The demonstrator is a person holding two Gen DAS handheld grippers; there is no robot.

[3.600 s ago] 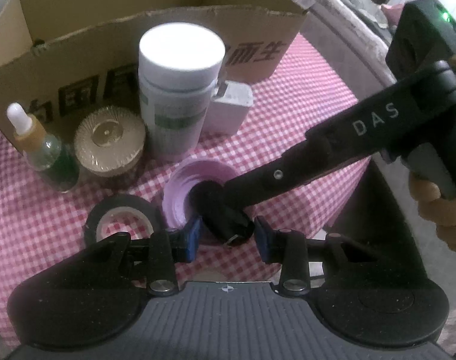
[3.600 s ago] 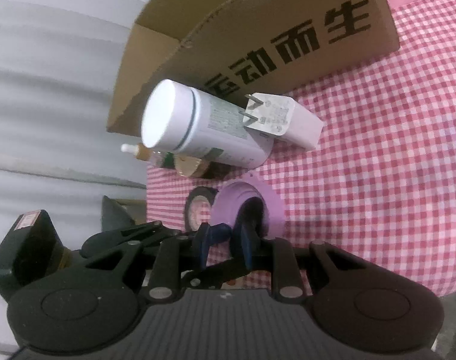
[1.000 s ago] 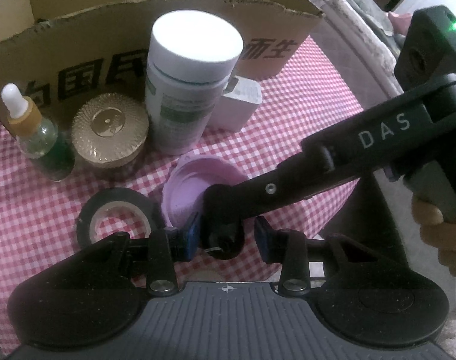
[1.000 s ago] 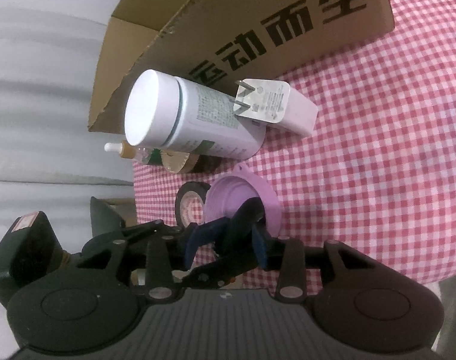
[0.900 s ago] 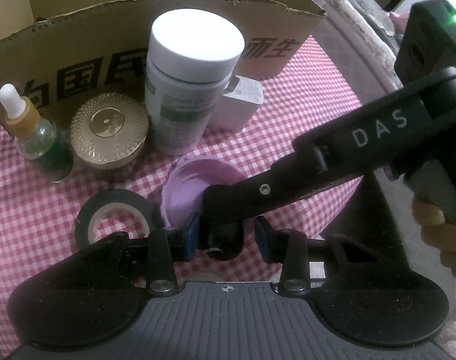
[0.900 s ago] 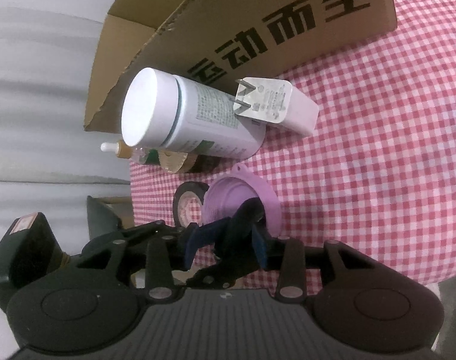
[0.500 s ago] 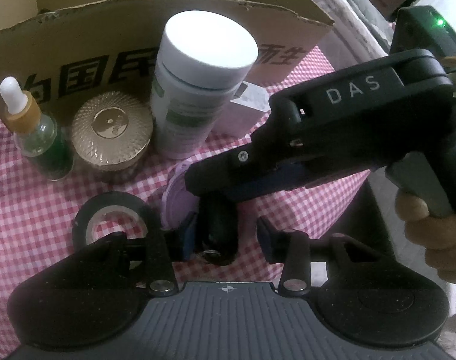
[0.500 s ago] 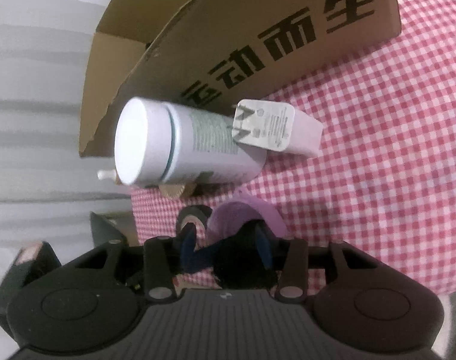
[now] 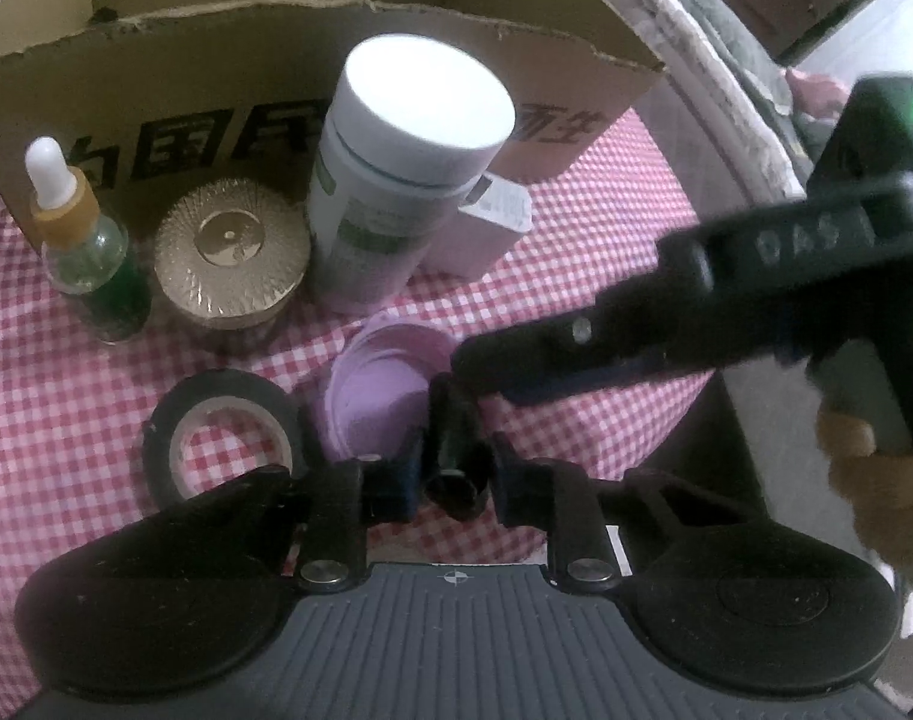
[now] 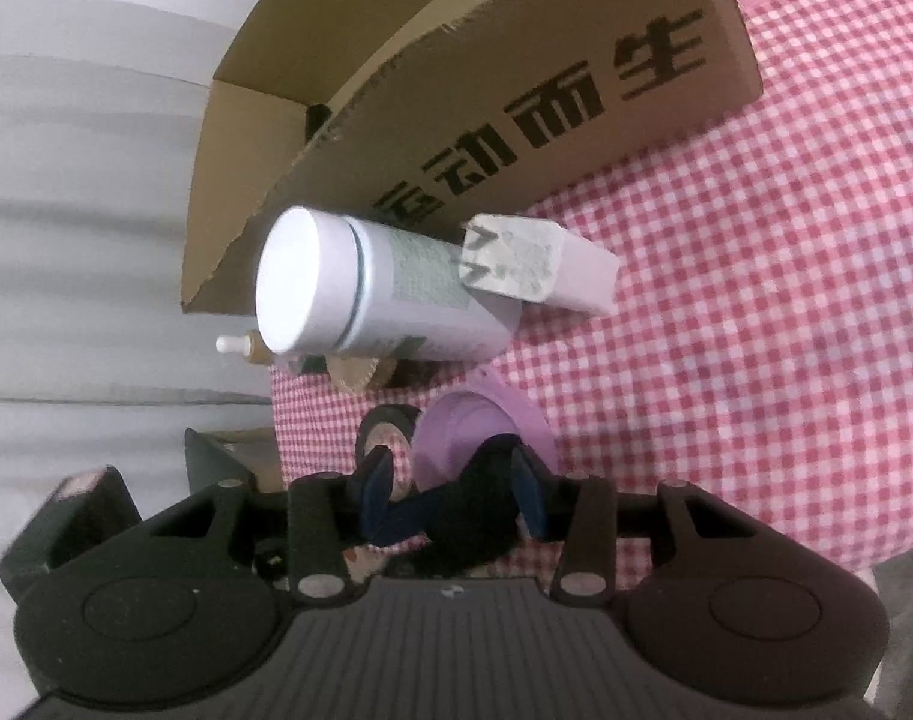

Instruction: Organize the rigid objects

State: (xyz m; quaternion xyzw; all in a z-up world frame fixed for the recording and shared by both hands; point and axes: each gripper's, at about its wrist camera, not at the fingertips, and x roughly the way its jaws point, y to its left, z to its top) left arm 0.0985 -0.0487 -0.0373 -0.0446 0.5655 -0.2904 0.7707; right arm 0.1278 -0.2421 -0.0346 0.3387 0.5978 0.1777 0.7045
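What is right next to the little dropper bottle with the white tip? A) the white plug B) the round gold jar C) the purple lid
B: the round gold jar stands directly beside the dropper bottle, in front of the cardboard box.
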